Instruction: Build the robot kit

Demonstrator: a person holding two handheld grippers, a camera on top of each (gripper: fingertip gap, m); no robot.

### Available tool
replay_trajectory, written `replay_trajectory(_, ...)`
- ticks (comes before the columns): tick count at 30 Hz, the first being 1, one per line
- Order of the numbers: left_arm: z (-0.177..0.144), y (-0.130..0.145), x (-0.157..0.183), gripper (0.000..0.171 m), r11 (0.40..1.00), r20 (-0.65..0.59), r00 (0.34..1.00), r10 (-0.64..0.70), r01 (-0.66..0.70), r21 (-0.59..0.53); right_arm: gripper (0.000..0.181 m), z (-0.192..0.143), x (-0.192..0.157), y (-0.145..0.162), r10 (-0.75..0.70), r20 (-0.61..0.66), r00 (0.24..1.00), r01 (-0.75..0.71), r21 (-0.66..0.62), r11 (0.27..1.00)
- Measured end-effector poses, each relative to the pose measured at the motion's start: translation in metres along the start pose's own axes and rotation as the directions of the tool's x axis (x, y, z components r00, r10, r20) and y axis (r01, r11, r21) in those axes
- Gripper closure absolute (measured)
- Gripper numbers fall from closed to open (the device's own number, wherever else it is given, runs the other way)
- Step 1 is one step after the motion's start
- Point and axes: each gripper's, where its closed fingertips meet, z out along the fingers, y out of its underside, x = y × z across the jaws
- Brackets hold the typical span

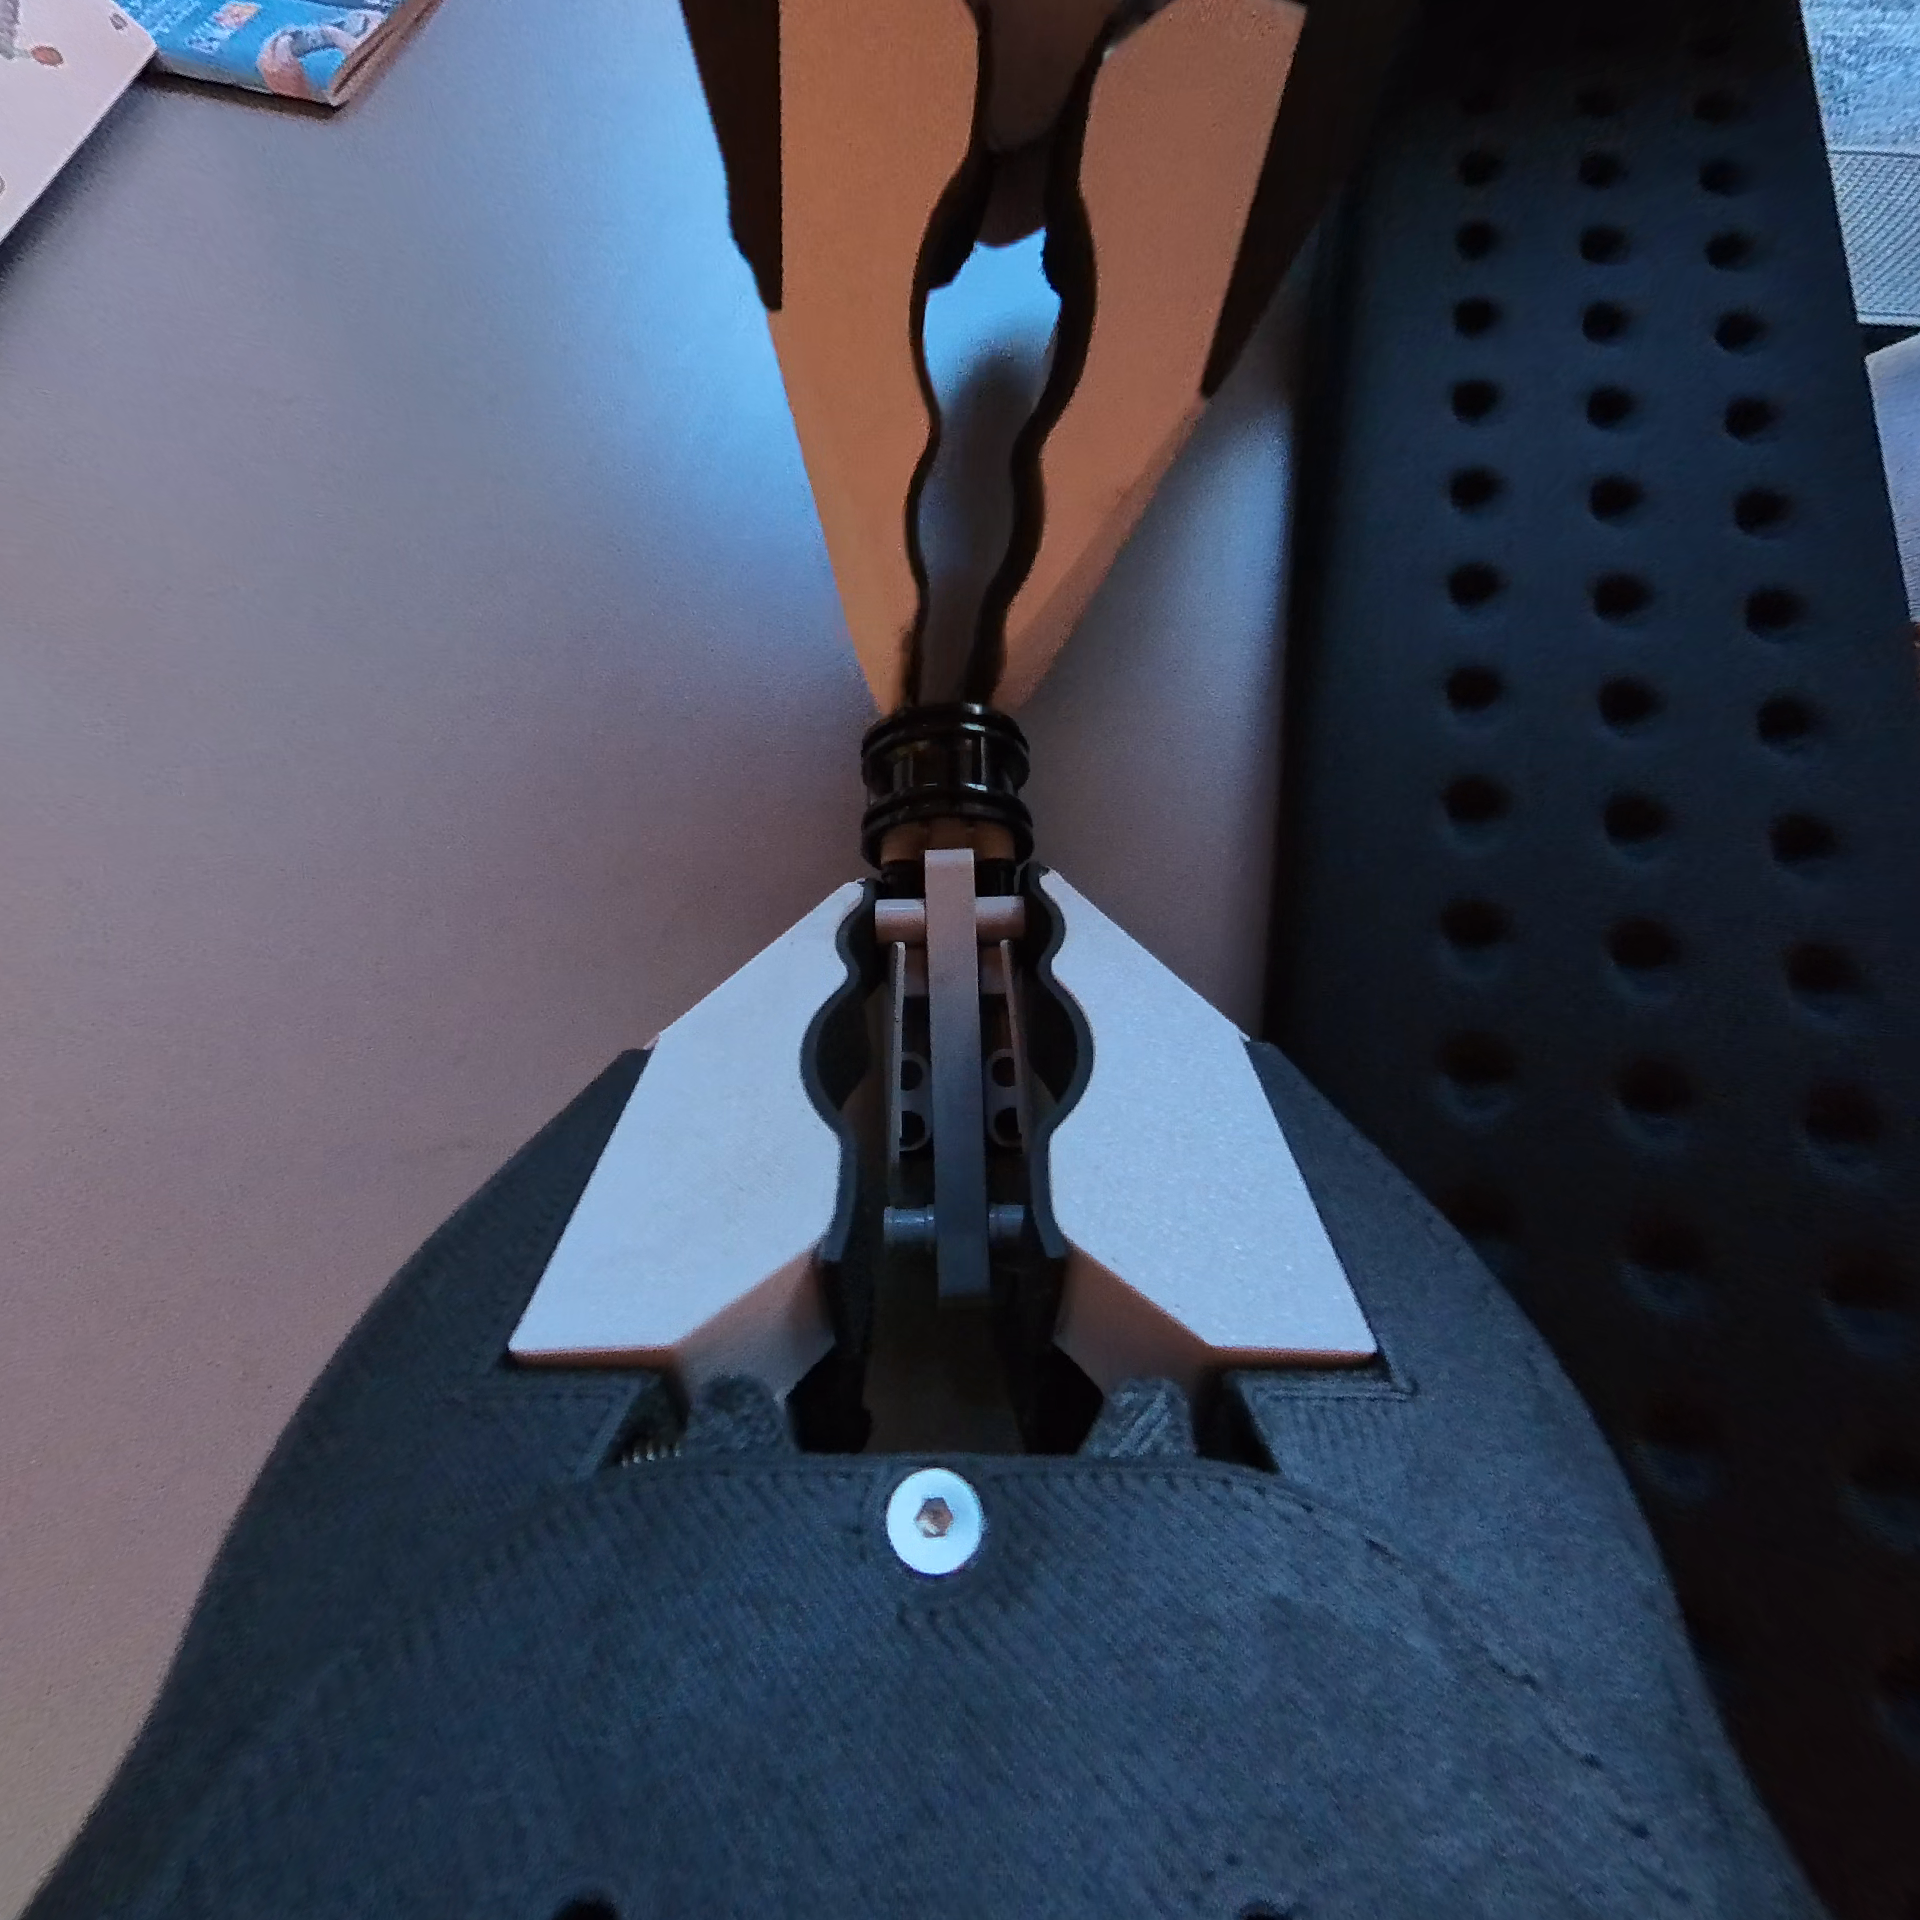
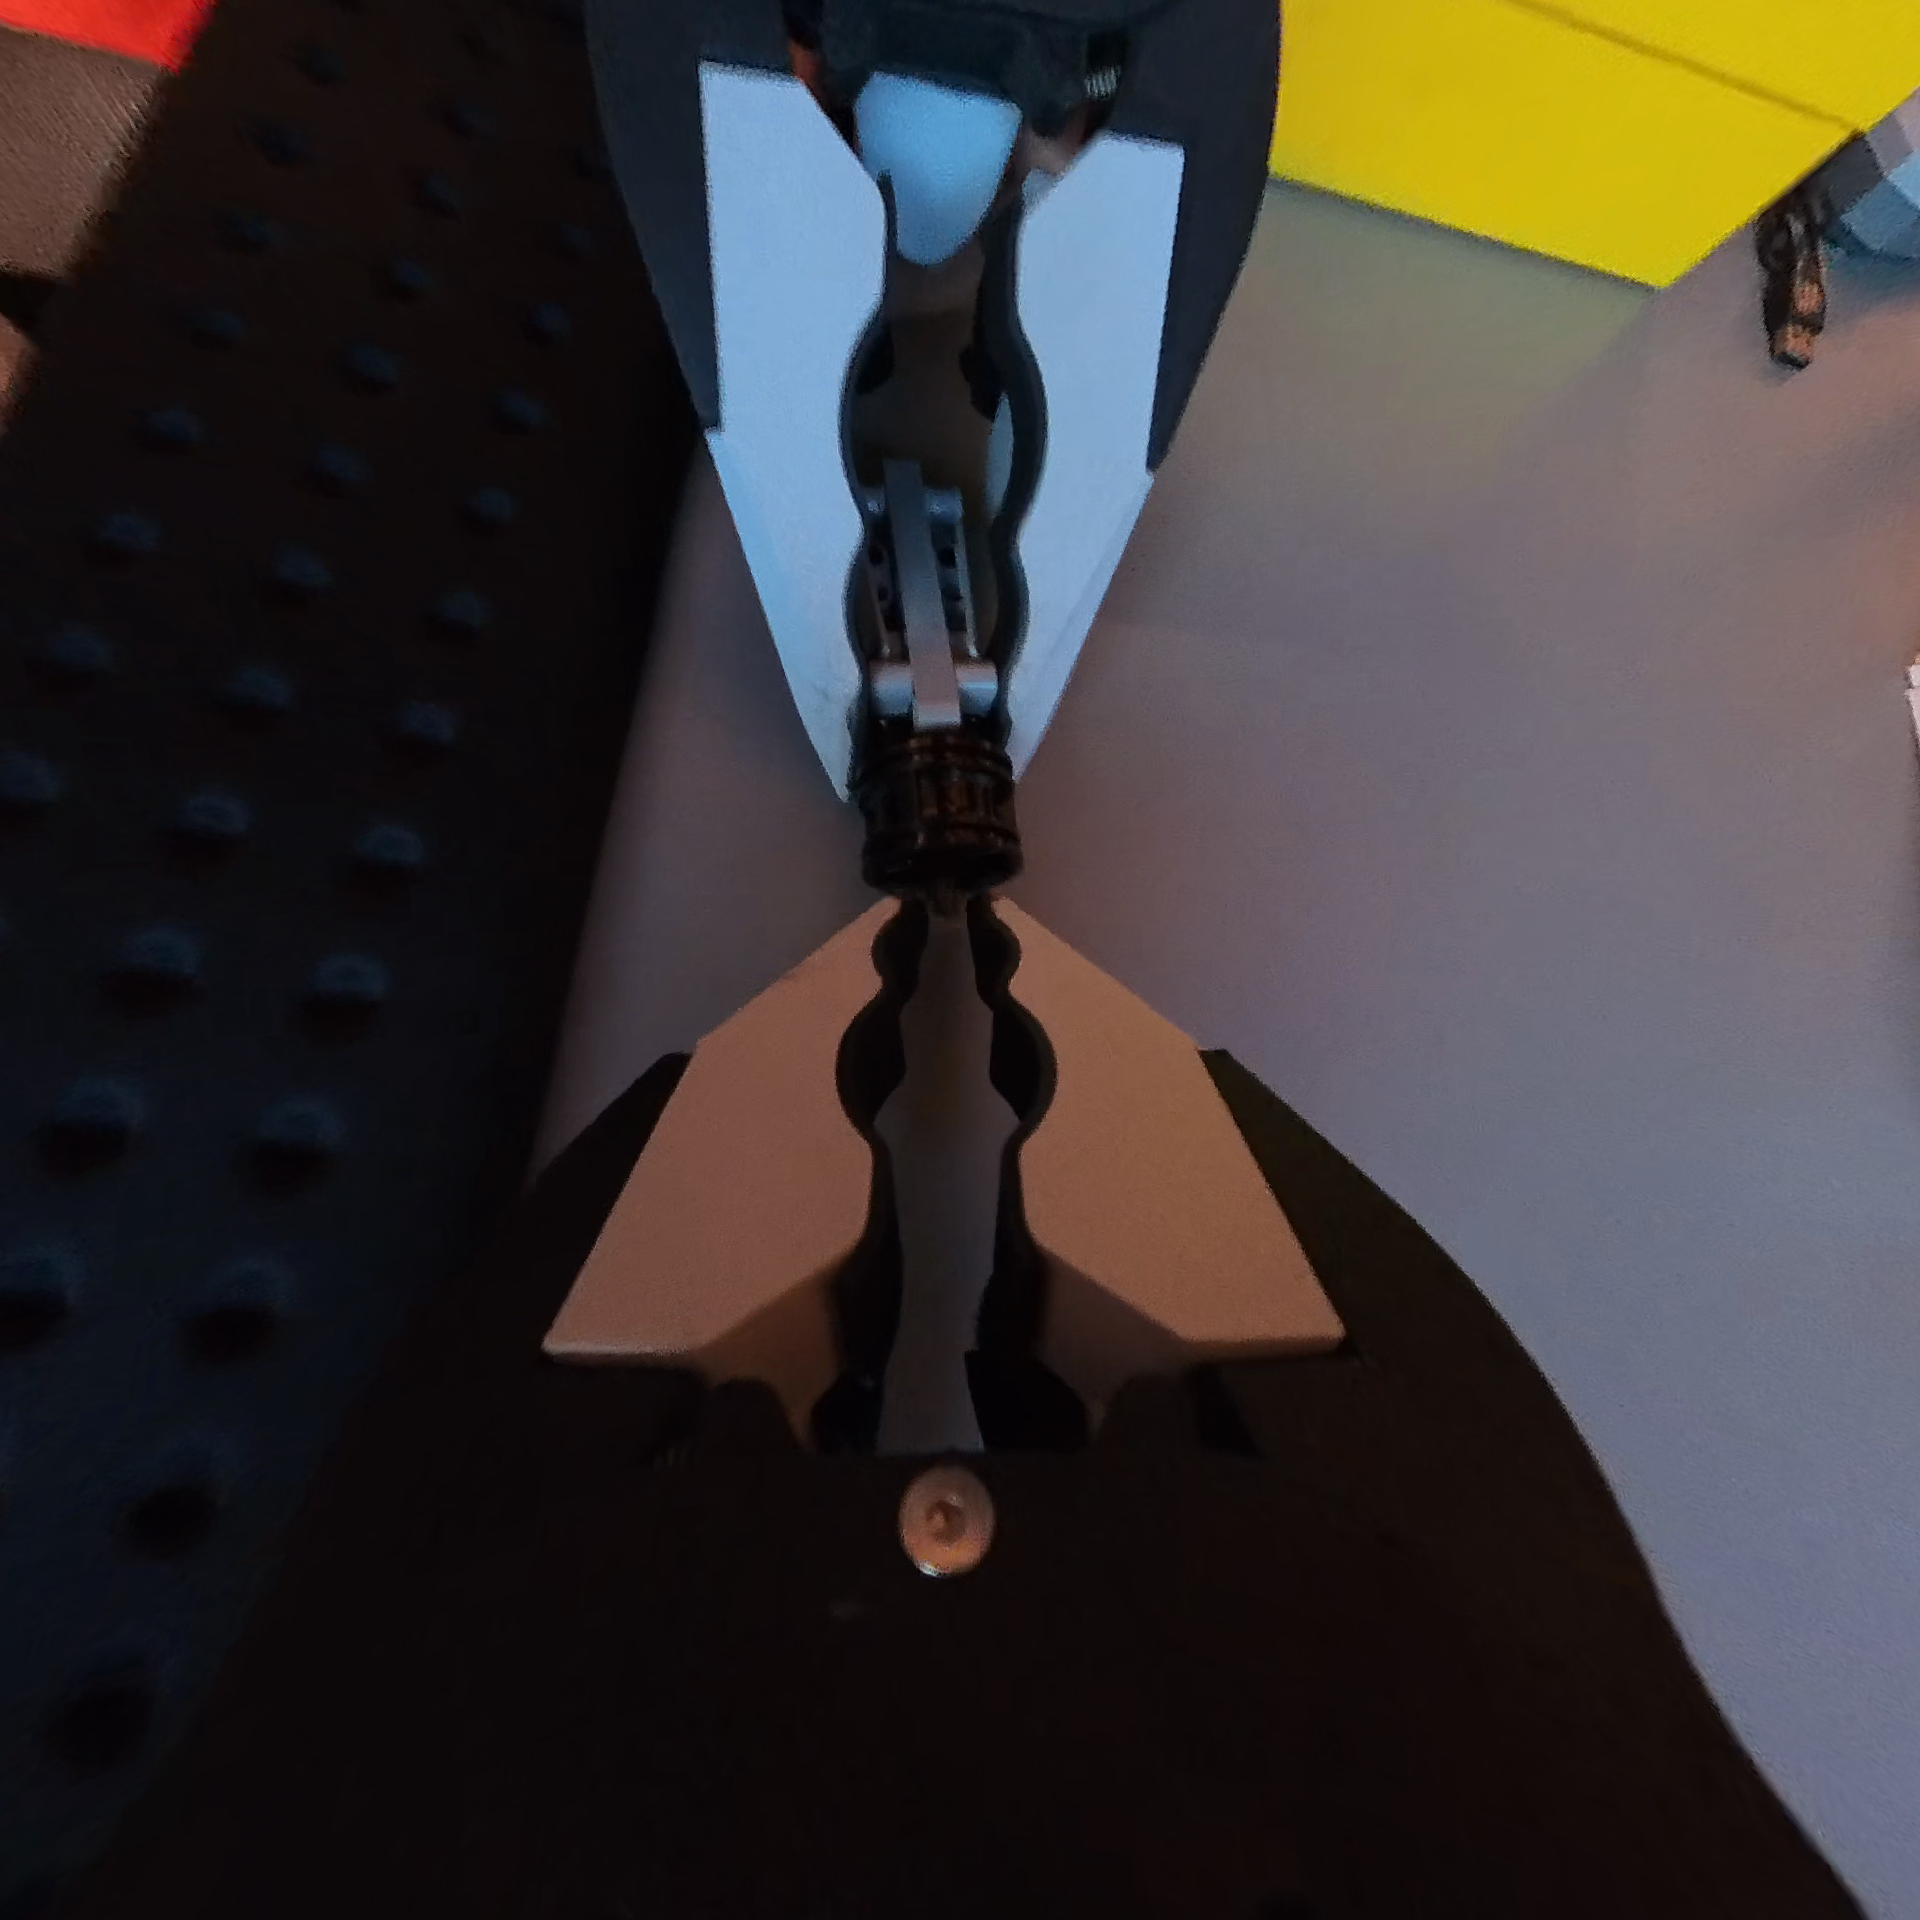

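Observation:
My left gripper (image 1: 951, 883) is shut on a small grey brick assembly (image 1: 951, 1091) of holed beams and a curved piece, held lengthwise between its white fingers. A black grooved wheel (image 1: 943, 779) sits on the assembly's far end, just past the fingertips. My right gripper (image 1: 951, 691) comes in from the opposite side, tip to tip with the left. In the right wrist view my right gripper (image 2: 943, 914) is closed to a narrow gap, its tips pinching the near end of the black wheel (image 2: 940, 821). Beyond it the left gripper (image 2: 935, 774) holds the grey assembly (image 2: 925, 592).
A black panel with rows of holes (image 1: 1610, 727) runs along one side of the pale table (image 1: 416, 623); it also shows in the right wrist view (image 2: 260, 727). A yellow box (image 2: 1558, 125) and a small dark clip (image 2: 1792, 281) lie beyond. A printed booklet (image 1: 281, 42) lies far left. Less than 4 cm separates the two grippers' tips.

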Motion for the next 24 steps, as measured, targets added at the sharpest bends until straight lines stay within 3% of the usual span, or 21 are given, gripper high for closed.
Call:
replay_trajectory(2,0.0,0.0,0.0,0.147,1.0,-0.003,1.0,0.001,-0.001,0.001,0.175,0.0,-0.003,-0.008,0.005,0.015,1.0,-0.006,0.056,0.998)
replay_trajectory(6,0.0,-0.002,0.004,0.145,1.0,-0.017,1.0,0.024,-0.024,0.006,0.178,0.003,-0.002,0.0,-0.034,-0.001,0.999,0.034,0.03,0.999)
replay_trajectory(9,-0.002,0.0,-0.004,0.116,1.0,0.028,1.0,-0.003,0.003,0.005,0.179,0.0,-0.001,0.003,-0.026,0.003,1.0,0.026,0.027,0.999)
replay_trajectory(10,-0.004,0.001,-0.007,0.114,1.0,0.044,0.999,-0.018,0.018,0.002,0.18,-0.001,0.001,0.004,-0.026,-0.004,1.0,0.026,0.029,0.999)
replay_trajectory(17,-0.012,0.011,-0.012,0.13,0.991,0.054,0.989,-0.136,0.136,-0.006,0.18,-0.005,0.003,0.009,-0.055,0.001,0.998,0.055,0.05,0.997)
replay_trajectory(24,-0.014,0.013,-0.007,0.12,0.994,0.046,0.993,-0.105,0.106,-0.012,0.181,-0.005,0.002,0.011,-0.071,0.01,0.997,0.07,0.072,0.995)
